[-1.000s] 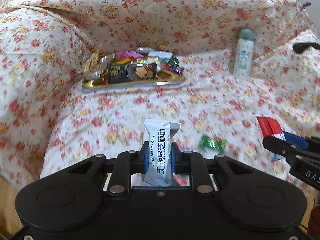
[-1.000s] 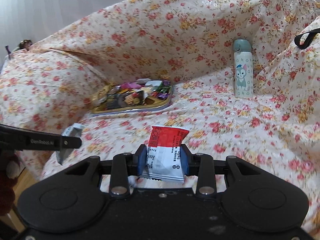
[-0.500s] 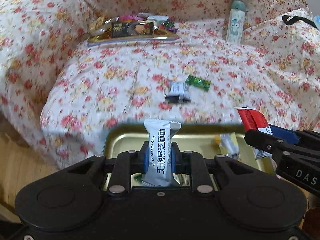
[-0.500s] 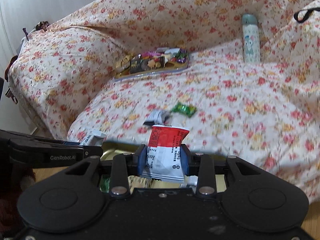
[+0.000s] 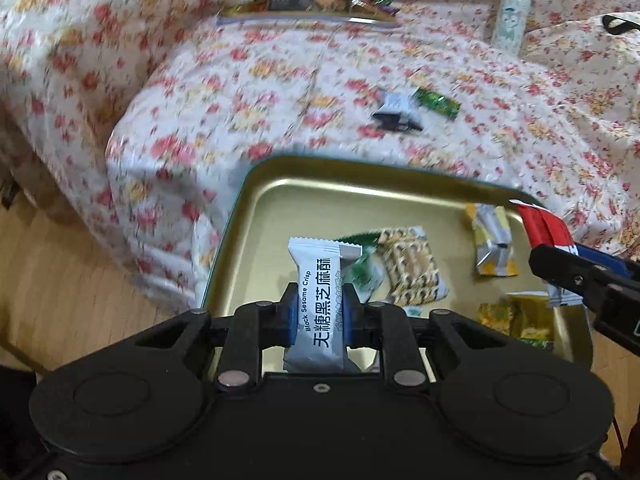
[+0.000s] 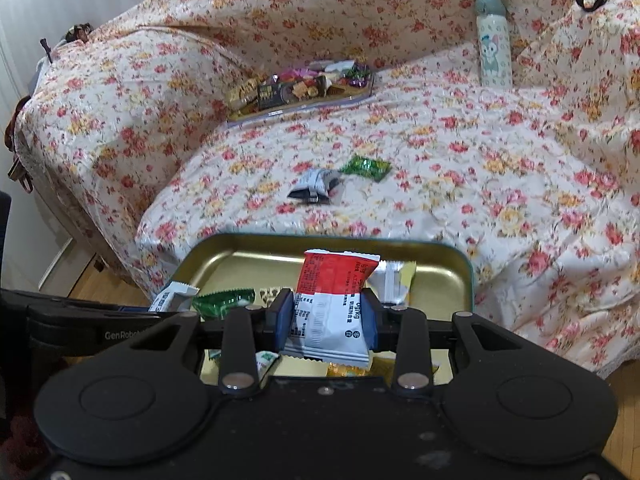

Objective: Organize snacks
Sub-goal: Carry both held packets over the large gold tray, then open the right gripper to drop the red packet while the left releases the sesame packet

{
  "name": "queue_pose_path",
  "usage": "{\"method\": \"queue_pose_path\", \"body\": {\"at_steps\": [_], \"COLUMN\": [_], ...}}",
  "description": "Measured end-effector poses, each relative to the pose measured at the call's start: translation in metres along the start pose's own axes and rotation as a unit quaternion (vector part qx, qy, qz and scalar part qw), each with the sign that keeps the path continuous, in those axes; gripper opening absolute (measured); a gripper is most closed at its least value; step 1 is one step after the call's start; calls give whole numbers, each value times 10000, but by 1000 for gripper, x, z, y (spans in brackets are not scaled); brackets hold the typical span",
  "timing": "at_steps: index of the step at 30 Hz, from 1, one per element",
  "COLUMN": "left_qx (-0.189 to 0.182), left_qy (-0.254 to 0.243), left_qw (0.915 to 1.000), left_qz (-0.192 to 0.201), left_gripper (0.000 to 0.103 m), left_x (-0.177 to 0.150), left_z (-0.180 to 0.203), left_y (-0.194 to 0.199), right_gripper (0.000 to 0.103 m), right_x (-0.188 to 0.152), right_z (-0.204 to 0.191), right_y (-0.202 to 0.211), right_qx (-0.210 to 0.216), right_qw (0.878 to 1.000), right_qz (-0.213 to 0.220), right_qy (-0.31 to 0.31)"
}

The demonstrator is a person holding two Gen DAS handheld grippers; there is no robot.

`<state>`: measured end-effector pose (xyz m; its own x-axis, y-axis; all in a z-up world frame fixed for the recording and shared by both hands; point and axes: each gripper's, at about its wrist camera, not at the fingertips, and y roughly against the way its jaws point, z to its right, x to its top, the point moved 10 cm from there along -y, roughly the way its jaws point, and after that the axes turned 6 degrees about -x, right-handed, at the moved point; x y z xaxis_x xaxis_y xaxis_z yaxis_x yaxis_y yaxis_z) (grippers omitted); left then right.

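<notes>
My left gripper [image 5: 319, 312] is shut on a grey-white black sesame crisp packet [image 5: 320, 280] and hangs over the near gold tray [image 5: 256, 216], which holds several snacks. My right gripper [image 6: 326, 314] is shut on a red-and-white snack packet [image 6: 332, 292] above the same gold tray [image 6: 460, 264]. The right gripper shows at the right edge of the left wrist view with its red packet [image 5: 544, 224]. The left gripper with its packet [image 6: 172, 296] shows at the lower left of the right wrist view.
A green candy [image 6: 366, 168] and a grey-black wrapper [image 6: 314, 186] lie loose on the floral sofa cover. A second tray full of snacks [image 6: 300, 88] sits at the back. A pale bottle [image 6: 494, 50] stands at the back right. Wooden floor [image 5: 72, 280] lies to the left.
Both grippers have pulled back from the sofa and tipped down, still gripping their packets. The near gold tray has come into view beneath them.
</notes>
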<state>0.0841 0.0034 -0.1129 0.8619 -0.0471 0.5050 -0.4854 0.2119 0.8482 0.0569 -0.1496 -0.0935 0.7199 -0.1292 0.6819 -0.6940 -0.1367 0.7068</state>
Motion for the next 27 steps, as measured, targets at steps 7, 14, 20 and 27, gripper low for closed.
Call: {"method": "queue_pose_path", "body": {"at_steps": [7,14,20,27], "left_qx": [47,-58,-30,-84], "left_qy": [183,176,157,249], "left_qw": [9997,9996,9996,9996], "left_qz": [-136,-221,-233,-126], "left_gripper": [28,29,34,35], "left_x": [-14,-17,-16,-14], "left_z": [-9,-5,-7,-10], "left_y": [-5,-12,-13,-8], "right_gripper": [38,38,38,38], "right_x": [-12,-20,-21,-22], "right_z": [-3,-10,-9,-12], "right_y": [-7,-13,-16,-17], "right_qx": [-40,4,6,32], "right_qw": [9996,9988,9985,9982], "right_qz": [-252,-422,-492,-532], "right_qy": [112,267,247,287]}}
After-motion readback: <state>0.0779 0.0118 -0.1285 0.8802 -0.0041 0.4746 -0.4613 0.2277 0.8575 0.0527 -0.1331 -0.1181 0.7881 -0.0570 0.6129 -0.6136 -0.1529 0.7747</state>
